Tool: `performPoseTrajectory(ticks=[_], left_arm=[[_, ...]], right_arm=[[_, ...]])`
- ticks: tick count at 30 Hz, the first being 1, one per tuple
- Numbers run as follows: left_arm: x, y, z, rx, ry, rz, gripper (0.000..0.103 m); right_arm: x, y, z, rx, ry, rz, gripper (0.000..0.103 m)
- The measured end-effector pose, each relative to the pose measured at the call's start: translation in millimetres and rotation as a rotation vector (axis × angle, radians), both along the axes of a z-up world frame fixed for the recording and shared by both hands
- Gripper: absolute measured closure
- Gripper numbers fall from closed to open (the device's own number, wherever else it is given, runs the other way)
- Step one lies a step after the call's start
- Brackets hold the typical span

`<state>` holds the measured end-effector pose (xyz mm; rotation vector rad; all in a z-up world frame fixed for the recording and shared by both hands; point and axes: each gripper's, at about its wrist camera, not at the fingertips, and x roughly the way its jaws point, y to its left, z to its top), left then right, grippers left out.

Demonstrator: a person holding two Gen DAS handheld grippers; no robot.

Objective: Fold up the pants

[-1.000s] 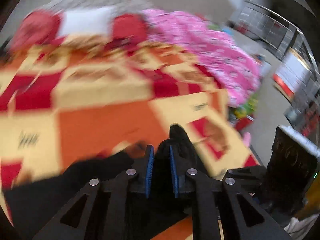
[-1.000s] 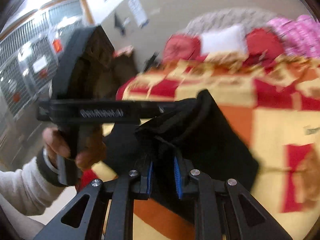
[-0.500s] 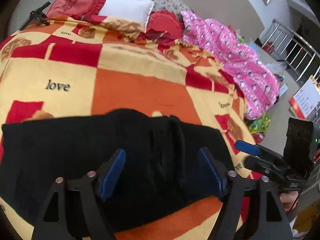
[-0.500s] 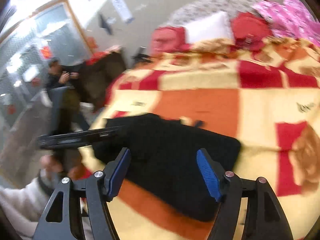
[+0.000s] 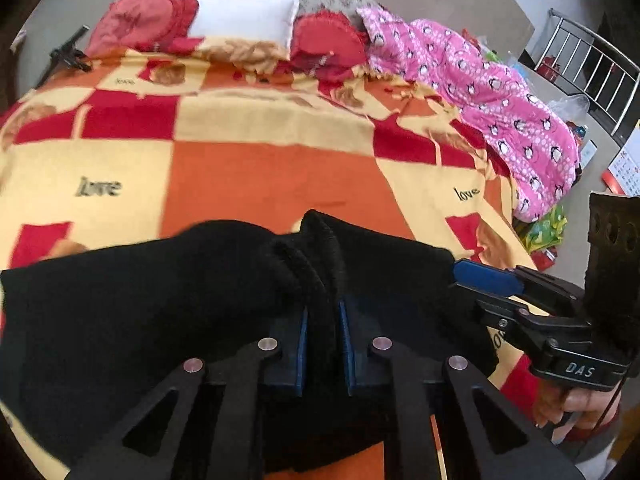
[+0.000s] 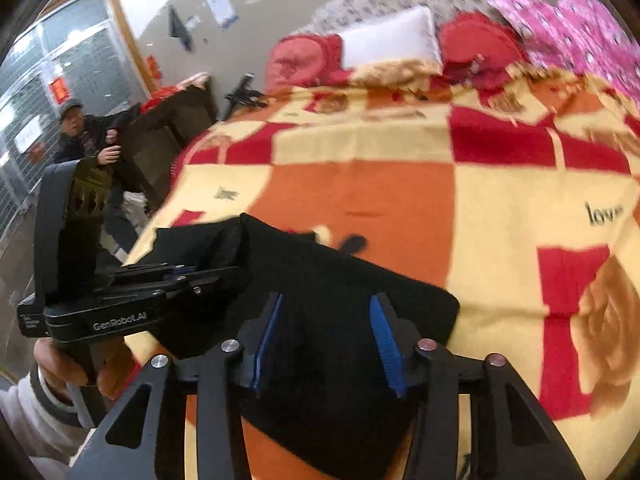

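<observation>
Black pants (image 5: 120,320) lie across the near end of the orange, red and yellow checked blanket (image 5: 260,184). My left gripper (image 5: 323,314) is shut on a raised ridge of the black cloth, which sticks up between its blue pads. From the right, my right gripper (image 5: 480,286) reaches the pants' right edge. In the right wrist view my right gripper (image 6: 326,338) straddles the pants (image 6: 360,280) with its jaws closing; cloth lies between the pads (image 6: 267,340), which stand apart from it. The left gripper (image 6: 224,272) pinches the pants' far left corner there.
Red cushions (image 5: 140,28) and a white pillow (image 5: 244,20) line the head of the bed. A pink quilt (image 5: 500,112) drapes over the right side. A seated person (image 6: 80,132) and a dark cabinet (image 6: 168,132) are beyond the left bedside. A metal railing (image 5: 592,64) stands far right.
Both grippers held bunched pants a second ago, then opened wide with the pants flat on the blanket. Now the left has shut on a ridge of cloth and the right's jaws are narrower.
</observation>
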<state>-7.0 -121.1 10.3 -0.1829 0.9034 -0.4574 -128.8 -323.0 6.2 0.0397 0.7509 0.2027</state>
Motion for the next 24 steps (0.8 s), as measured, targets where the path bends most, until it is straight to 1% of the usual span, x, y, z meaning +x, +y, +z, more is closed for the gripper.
performPoseTrajectory(ticks=[2,5,6,8,12,14,15,17,20,22,24], left_arm=[[-6,4,-5,0.003,0.008,0.014,0.09],[-10,4,-24,0.021,0.041,0.034,0.09],[-12,4,-27,0.011,0.03,0.046,0.089],[-14,2,-25,0.023,0.018,0.048,0.089],[-17,-1,-18,0.055,0.004,0.053,0.082],[-21,1,-14,0.06,-0.014,0.065,0.077],[-23,2,-12,0.066,-0.024,0.073,0.074],[-26,2,-11,0.078,-0.034,0.079,0.073],[-28,5,-14,0.084,-0.032,0.087,0.069],[-28,7,-16,0.084,-0.031,0.094,0.063],[-29,7,-17,0.091,-0.036,0.096,0.06]], right_arm=[[-3,10,1,-0.01,-0.005,0.028,0.056],[1,16,-14,-0.033,0.034,0.039,0.058],[5,16,-22,-0.039,0.046,0.03,0.058],[7,15,-26,-0.027,0.042,0.024,0.058],[2,16,-15,-0.039,0.04,0.008,0.057],[-5,17,-8,-0.053,0.024,0.002,0.055],[-10,18,-5,-0.051,0.017,0.0,0.052],[-16,19,-1,-0.044,0.012,0.003,0.049],[-22,24,-1,-0.049,0.015,0.024,0.049],[-23,28,-5,-0.073,0.026,0.032,0.049],[-21,30,-13,-0.084,0.045,0.028,0.049]])
